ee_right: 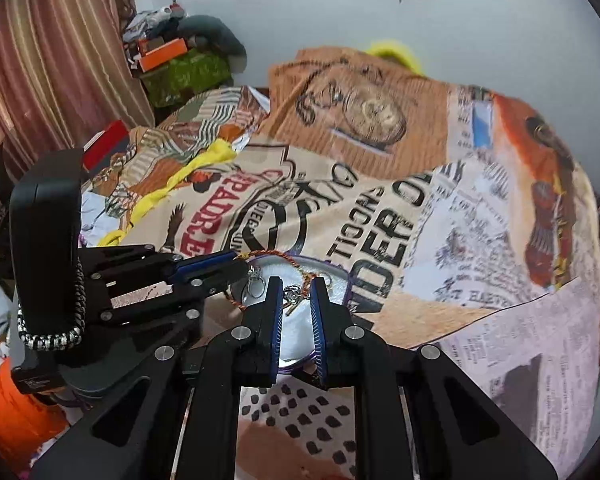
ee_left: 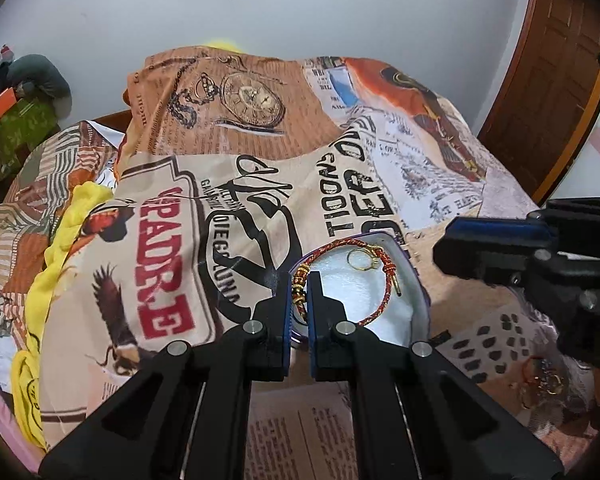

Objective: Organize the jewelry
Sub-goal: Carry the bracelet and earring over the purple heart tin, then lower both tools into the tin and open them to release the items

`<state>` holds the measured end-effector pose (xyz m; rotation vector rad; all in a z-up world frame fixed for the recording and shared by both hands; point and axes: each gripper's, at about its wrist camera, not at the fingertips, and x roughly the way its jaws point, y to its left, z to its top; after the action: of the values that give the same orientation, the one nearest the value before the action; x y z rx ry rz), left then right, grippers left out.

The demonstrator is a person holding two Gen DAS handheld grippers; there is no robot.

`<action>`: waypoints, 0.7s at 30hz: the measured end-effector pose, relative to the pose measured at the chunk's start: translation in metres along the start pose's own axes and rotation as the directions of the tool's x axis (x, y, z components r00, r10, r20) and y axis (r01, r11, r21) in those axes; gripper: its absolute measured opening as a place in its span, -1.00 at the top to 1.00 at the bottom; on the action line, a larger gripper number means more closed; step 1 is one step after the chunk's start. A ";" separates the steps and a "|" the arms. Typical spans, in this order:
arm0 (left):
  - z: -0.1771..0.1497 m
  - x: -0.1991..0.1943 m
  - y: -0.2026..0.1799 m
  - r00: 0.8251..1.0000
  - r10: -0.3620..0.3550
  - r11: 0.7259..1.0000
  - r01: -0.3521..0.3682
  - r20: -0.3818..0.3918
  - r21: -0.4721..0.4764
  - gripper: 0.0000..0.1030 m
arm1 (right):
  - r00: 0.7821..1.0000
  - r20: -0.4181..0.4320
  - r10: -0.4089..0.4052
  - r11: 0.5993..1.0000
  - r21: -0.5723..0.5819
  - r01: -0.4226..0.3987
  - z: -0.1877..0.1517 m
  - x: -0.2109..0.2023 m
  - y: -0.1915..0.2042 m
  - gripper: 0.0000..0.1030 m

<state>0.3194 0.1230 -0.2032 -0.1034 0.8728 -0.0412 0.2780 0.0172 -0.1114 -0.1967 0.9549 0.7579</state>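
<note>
Left tongs pinch the red bracelet over the jewelry box on the bed; right tongs nip a silver charm above it. Crowding together, they may tangle, or drop pieces beside the box

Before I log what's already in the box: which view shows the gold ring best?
The left wrist view. There the gold ring lies in plain sight on the white lining of the jewelry box, beside the red braided bracelet. In the right wrist view the gripper fingers and blur cover that spot; no gold ring can be made out.
</note>
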 end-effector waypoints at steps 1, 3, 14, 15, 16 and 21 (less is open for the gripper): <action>0.001 0.003 0.000 1.000 -0.001 1.000 0.001 -0.005 0.002 0.90 | 1.000 -0.012 0.008 1.000 0.006 -0.008 0.000 0.004 -0.001 0.76; 0.001 0.007 0.000 1.000 -0.007 1.000 0.007 -0.014 0.005 0.90 | 0.999 -0.033 0.014 1.000 0.014 -0.014 0.001 0.011 -0.003 0.76; -0.001 0.014 -0.002 0.999 -0.031 0.999 0.032 -0.038 0.029 0.90 | 0.993 -0.108 0.055 0.998 0.041 -0.050 0.007 0.035 -0.006 0.76; -0.001 0.013 -0.001 0.999 -0.030 0.999 0.031 -0.037 0.029 0.90 | 0.992 -0.114 0.060 0.997 0.046 -0.055 0.008 0.037 -0.006 0.76; -0.001 0.012 -0.001 0.999 -0.028 0.999 0.029 -0.035 0.028 0.90 | 0.991 -0.120 0.064 0.997 0.049 -0.058 0.008 0.039 -0.006 0.76; -0.001 0.003 0.006 0.999 -0.028 1.000 0.028 -0.018 0.005 0.90 | 0.988 -0.139 0.073 0.996 0.057 -0.065 0.008 0.047 -0.006 0.76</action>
<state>0.3202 0.1285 -0.2070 -0.1101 0.8895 -0.0707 0.3031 0.0398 -0.1449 -0.1741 1.1194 0.7893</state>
